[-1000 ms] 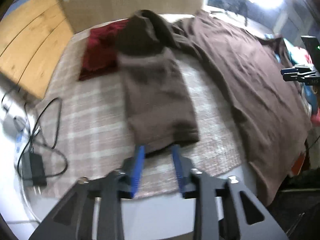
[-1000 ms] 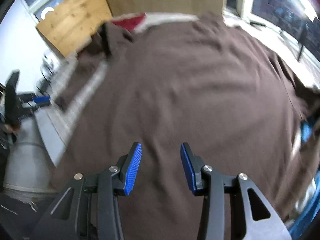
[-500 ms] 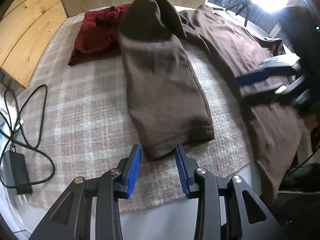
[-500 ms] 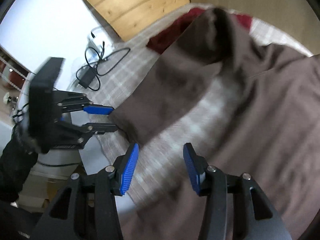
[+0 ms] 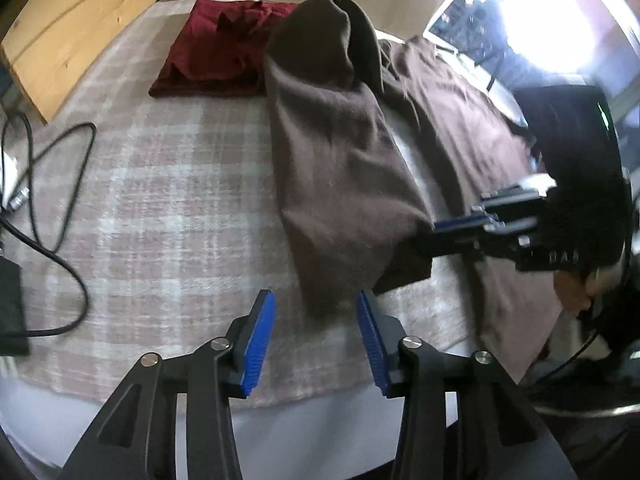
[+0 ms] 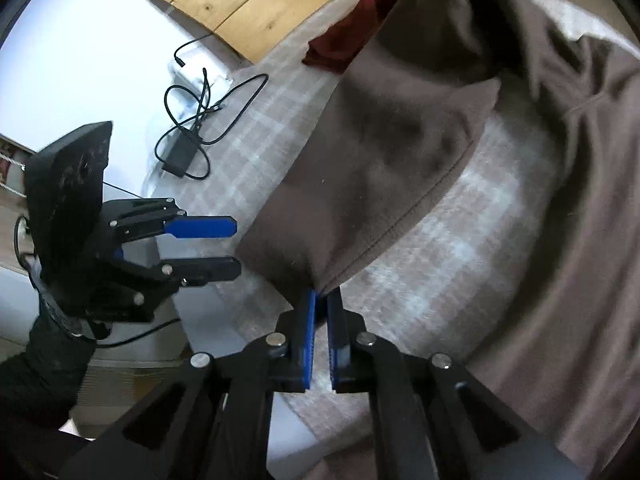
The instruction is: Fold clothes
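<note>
- The right gripper [image 6: 319,304] has its jaws pinched together on the near corner of the brown sleeve [image 6: 372,184] — half a second ago they stood well apart over bare blanket, so they have just been closing, and now cloth sits between the blue pads at lower centre of the right wrist view.
- In the left wrist view the same gripper [image 5: 448,226] reaches in from the right edge and meets the sleeve's lower right corner; a second ago it was far off at the right rim.
- The left gripper [image 5: 316,312] has its jaws apart, and they have just been opening wider. The sleeve's hem end [image 5: 332,300] lies between the pads at bottom centre, but the pads do not press on it.
- Seen from the right wrist, the left gripper [image 6: 224,246] hovers at middle left, just beside the sleeve's other corner, with no cloth visibly clamped.
- Outward from there: the sleeve runs up the frame to the rest of the brown garment [image 5: 460,120], spread on the checked blanket [image 5: 168,200] that covers the table. A dark red garment [image 5: 216,48] lies at upper centre, a black cable [image 5: 60,184] at the left edge.
- My reading — one corner is secured and the other is lined up, so the sleeve fold looks about to start once the left jaws shut. The body of the garment is not yet folded.
</note>
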Motion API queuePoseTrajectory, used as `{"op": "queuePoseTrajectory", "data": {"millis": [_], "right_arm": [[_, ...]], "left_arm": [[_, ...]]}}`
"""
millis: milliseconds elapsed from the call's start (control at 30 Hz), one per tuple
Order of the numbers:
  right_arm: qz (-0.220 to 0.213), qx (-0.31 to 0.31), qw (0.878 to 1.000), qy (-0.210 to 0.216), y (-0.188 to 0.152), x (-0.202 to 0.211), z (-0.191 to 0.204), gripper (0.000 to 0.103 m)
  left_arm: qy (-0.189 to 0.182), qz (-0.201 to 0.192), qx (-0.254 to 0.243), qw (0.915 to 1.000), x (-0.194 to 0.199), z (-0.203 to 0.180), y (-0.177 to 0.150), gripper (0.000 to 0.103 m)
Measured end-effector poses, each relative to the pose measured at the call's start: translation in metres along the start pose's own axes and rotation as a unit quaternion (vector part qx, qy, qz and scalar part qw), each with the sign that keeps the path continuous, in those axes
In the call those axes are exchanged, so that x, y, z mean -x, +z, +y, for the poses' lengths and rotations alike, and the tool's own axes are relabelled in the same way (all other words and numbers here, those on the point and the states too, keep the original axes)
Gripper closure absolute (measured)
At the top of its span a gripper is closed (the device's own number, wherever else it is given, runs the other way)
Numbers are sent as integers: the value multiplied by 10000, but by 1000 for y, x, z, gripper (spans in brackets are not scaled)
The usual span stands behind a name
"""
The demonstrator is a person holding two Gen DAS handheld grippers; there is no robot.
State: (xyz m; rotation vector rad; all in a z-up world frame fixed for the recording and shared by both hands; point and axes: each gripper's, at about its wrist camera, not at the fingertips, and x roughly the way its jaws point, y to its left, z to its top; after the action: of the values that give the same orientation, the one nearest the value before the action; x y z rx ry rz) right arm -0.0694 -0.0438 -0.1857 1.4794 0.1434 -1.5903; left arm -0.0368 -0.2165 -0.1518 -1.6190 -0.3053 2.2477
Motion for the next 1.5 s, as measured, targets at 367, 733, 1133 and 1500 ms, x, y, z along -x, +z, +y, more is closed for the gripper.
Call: {"op": "queuePoseTrajectory", "data": {"millis": [367,733,1133,1500], "right_arm": [[-210,-82,9985,498,-5,0,-4,97],[-686,376,9953,-562,25,92,-66,89],[-74,1969,9520,-2342,178,54,-143,63],[556,3880,8972,-2035,193,1,-122,33]], "left_arm": [[317,-28,20,9995,-22,-22,13,100],[2935,-755,-1015,9476,117,-19,56,100],[3943,-483,-1175,9102,145,-6,83,100],[3932,111,-819,9157,126,-2,59,100]]}}
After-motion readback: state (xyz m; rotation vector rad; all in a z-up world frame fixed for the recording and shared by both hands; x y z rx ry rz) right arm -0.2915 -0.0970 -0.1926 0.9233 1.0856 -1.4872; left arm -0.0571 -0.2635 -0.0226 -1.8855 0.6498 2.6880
